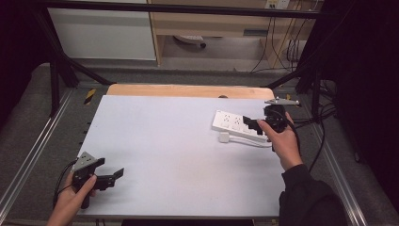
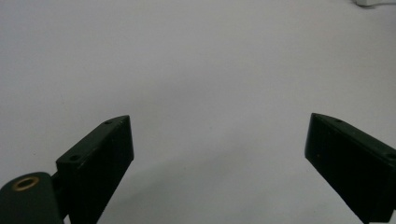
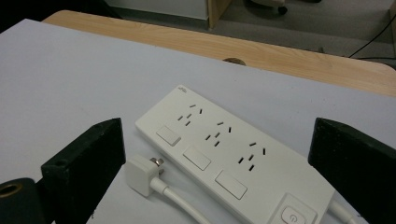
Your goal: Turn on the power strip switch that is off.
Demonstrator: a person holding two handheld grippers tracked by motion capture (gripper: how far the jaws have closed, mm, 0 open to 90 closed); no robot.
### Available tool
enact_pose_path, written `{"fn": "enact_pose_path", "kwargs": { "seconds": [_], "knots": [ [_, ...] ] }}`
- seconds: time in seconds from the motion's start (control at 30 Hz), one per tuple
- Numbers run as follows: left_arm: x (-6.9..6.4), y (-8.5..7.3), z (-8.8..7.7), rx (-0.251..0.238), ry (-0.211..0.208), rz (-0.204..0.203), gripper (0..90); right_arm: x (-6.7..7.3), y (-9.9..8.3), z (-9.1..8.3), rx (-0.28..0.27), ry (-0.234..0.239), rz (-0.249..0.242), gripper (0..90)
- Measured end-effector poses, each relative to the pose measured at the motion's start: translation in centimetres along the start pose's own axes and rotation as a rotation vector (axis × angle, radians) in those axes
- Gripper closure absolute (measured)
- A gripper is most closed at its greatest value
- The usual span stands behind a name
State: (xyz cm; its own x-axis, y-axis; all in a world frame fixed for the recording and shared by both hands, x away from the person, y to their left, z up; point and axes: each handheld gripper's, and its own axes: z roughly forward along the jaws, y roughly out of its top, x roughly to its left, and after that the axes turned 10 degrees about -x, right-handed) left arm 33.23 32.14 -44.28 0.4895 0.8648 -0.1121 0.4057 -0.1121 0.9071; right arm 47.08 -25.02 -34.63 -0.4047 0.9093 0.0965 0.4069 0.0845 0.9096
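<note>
The high view takes in the whole white table (image 1: 179, 141) with both hands on it. The white power strip (image 1: 236, 125) lies near the table's far right corner, and its white plug (image 1: 224, 137) sits just beside its near edge. The right gripper (image 1: 251, 125) hangs over the right end of the power strip, held by the right hand (image 1: 283, 141). The left gripper (image 1: 115, 175) is well apart from the power strip, by the near left corner of the table, held by the left hand (image 1: 70, 202).

The right gripper view brings the power strip (image 3: 233, 156) up close. It shows three sets of plug holes, a flat button under each set, and a round power button (image 3: 292, 216) at one end. The plug (image 3: 144, 173) lies flat just beside the power strip, with its metal pins pointing at it and its cord (image 3: 187, 207) trailing off. A strip of bare wood (image 3: 280, 58) runs along the table's edge behind the power strip.

The left gripper view shows bare white table (image 2: 201, 70) between its jaws, with a small bit of something white at the top right corner.

The right gripper (image 3: 217, 154) is spread wide, one jaw on each side of the power strip. It grips nothing, and whether it touches the strip cannot be told. The left gripper (image 2: 219, 149) is spread wide too and grips nothing.
</note>
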Motion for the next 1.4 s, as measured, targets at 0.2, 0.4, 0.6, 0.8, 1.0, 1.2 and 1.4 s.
{"fn": "enact_pose_path", "kwargs": {
  "seconds": [0.2, 0.4, 0.6, 0.8, 1.0, 1.2, 1.4],
  "knots": [
    [0.0, 0.0, 0.0, 0.002, -0.004, 0.001, 7.9, -0.3, 0.5, 0.8, 0.012, -0.025, -0.009, 5.2],
    [0.0, -0.1, 0.0, 0.005, -0.003, 0.003, 7.9, -0.5, 0.7, 1.7, -0.007, -0.032, -0.003, 4.8],
    [0.0, -0.1, 0.1, 0.008, -0.005, 0.003, 7.9, -0.7, 1.0, 2.3, -0.026, -0.031, 0.023, 5.1],
    [0.0, -0.1, 0.0, 0.009, -0.008, 0.003, 7.9, -0.9, 1.1, 2.9, -0.020, -0.049, 0.028, 4.5],
    [0.1, -0.1, 0.0, 0.010, -0.011, 0.004, 7.9, -0.8, 1.1, 3.4, -0.031, -0.080, 0.039, 4.5],
    [0.1, -0.2, 0.0, 0.013, -0.011, 0.004, 7.9, -0.6, 1.0, 3.9, -0.037, -0.083, 0.046, 4.5],
    [0.1, -0.2, 0.0, 0.014, -0.010, 0.004, 7.9, -0.4, 0.9, 4.5, -0.037, -0.080, 0.044, 4.5]
  ]
}}
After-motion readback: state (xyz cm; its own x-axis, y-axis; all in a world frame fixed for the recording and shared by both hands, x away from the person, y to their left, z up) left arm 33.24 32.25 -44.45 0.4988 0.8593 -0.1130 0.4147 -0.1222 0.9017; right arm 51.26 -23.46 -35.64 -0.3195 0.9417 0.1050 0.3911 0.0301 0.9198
